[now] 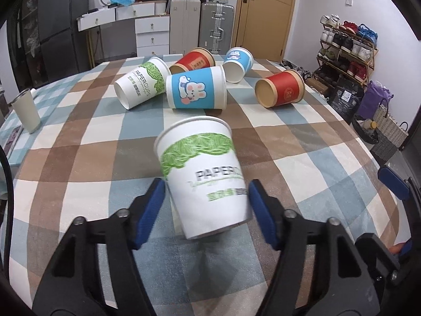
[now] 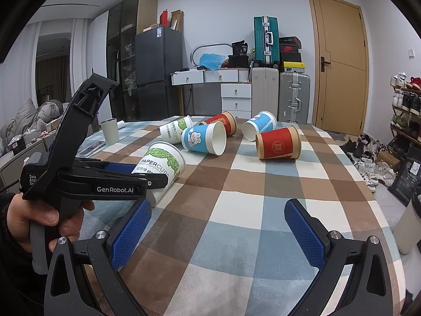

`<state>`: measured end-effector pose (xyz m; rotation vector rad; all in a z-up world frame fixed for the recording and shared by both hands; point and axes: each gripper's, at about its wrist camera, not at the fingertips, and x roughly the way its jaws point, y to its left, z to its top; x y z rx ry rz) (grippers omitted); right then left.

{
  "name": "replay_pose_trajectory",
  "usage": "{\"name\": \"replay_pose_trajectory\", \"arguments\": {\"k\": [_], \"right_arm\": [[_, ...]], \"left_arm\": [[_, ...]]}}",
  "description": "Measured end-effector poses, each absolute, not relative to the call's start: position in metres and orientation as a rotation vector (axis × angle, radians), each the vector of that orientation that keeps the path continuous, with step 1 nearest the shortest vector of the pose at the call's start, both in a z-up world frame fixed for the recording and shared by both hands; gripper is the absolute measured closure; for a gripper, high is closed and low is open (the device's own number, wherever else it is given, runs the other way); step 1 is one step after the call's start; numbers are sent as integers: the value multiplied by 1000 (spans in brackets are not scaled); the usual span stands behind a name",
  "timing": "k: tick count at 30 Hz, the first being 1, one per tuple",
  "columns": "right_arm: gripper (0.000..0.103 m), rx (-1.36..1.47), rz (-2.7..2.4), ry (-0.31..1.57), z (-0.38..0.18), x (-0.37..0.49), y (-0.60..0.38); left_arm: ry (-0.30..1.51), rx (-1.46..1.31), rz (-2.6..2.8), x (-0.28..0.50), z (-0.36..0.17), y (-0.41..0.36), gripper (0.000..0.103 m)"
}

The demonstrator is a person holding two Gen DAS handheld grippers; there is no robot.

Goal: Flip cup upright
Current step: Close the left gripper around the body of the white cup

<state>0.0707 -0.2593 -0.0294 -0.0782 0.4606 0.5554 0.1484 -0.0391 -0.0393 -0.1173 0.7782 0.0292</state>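
A white paper cup with a green leaf band (image 1: 202, 173) lies tilted between the blue pads of my left gripper (image 1: 206, 200), its mouth pointing away; small gaps show beside both pads, so the jaws stand open around it. In the right wrist view the same cup (image 2: 160, 163) lies on its side with the left gripper's black body over its base. My right gripper (image 2: 218, 226) is open and empty above the checked tablecloth (image 2: 236, 210). Several more cups lie on their sides further back: white-green (image 1: 142, 84), blue bunny (image 1: 197, 89), red (image 1: 280, 90), blue (image 1: 238, 63).
A white tumbler (image 1: 26, 113) stands upright at the table's left edge beside a phone (image 2: 92, 147). Beyond the table are drawers, suitcases, a fridge, a door and a shoe rack (image 1: 347, 47). The table's right edge drops to bags on the floor.
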Motion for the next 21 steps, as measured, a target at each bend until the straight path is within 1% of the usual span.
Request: {"name": "replay_pose_trajectory", "arguments": {"k": [2,3,21], "right_arm": [[0,-77,556,461,-29,71,-259],[0,-77,556,461,-29,71,-259],[0,-87,557,454,-29,70,-257]], "left_arm": [[776,-122,25,147,-39,-39,47],[777,-125,22,147,-39,-38,47],[736,-178,16,123,-24,-28,47]]}}
